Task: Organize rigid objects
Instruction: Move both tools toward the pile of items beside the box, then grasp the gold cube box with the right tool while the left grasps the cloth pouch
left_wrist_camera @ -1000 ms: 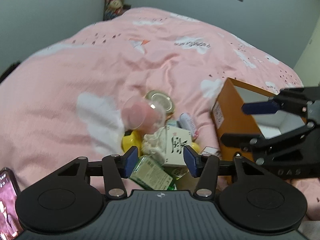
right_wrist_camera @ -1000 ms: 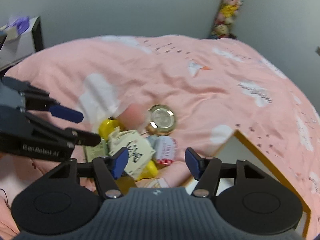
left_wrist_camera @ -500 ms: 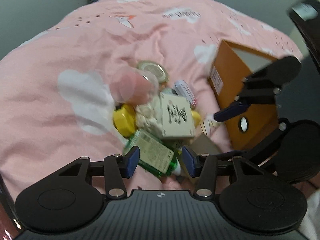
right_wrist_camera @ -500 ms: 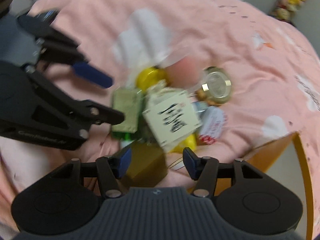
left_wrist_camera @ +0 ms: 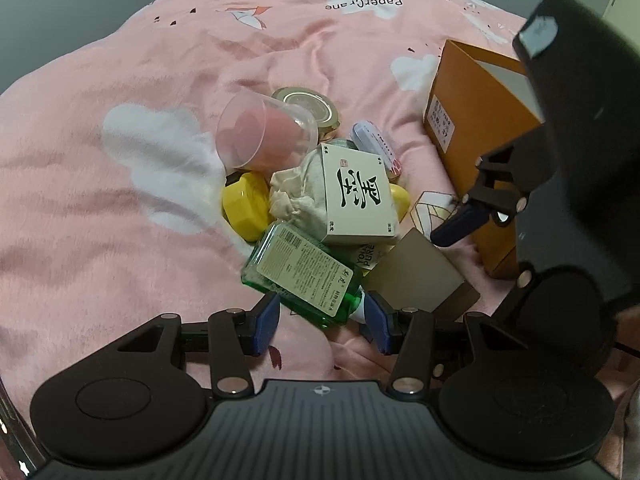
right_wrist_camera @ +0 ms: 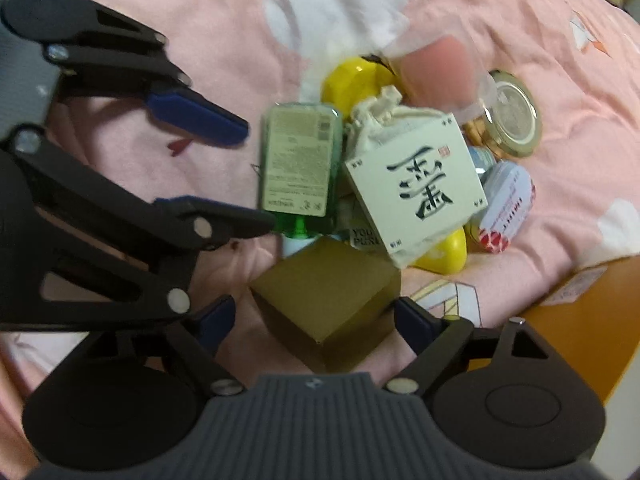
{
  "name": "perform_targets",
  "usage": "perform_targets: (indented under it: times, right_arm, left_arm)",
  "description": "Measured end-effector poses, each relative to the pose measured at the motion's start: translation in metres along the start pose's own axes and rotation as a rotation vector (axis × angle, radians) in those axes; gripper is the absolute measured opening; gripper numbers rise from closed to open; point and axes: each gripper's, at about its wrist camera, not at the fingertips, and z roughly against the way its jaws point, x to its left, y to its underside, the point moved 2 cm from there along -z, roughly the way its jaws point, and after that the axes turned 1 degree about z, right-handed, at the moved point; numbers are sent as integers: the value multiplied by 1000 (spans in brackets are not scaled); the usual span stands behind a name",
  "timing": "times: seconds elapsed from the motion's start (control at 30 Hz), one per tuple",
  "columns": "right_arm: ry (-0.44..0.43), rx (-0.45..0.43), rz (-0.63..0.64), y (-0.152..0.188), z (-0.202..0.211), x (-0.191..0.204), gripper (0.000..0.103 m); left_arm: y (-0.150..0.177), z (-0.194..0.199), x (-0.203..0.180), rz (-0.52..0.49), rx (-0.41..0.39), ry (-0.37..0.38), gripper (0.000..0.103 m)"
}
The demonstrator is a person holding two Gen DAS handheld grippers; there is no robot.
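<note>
Pink cloud-print bedspread, grey walls

Left wrist view: looks steeply down along the left tool onto the bed, close over the green bottle.

Right wrist view: faces almost straight down past the right tool, very near the brown box, slightly blurred.

Shared ground: both take in the same pile, including the cream box and orange box. Each view catches the other tool at its edge.
</note>
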Motion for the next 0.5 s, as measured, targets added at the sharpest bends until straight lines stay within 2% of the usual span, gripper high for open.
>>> perform_targets:
  times: [0.17, 0.2, 0.23, 0.27, 0.5]
  right_arm:
    - [66, 8, -53, 3, -12, 8, 86]
    - [78, 10, -52, 4, -14, 10, 83]
    - [97, 17, -47, 4, -17, 11, 75]
    - [120, 25, -41, 4, -18, 12, 74]
    - [94, -2, -51, 3, 3, 2, 63]
  left_arm:
    - [1, 0, 0, 3, -1, 0, 58]
    - [1, 0, 0, 3, -1, 1, 58]
    - [1, 0, -1, 3, -2, 1, 58]
    - [1, 0, -1, 3, -3, 2, 58]
    - [-1, 5, 2, 15, -38, 32, 58]
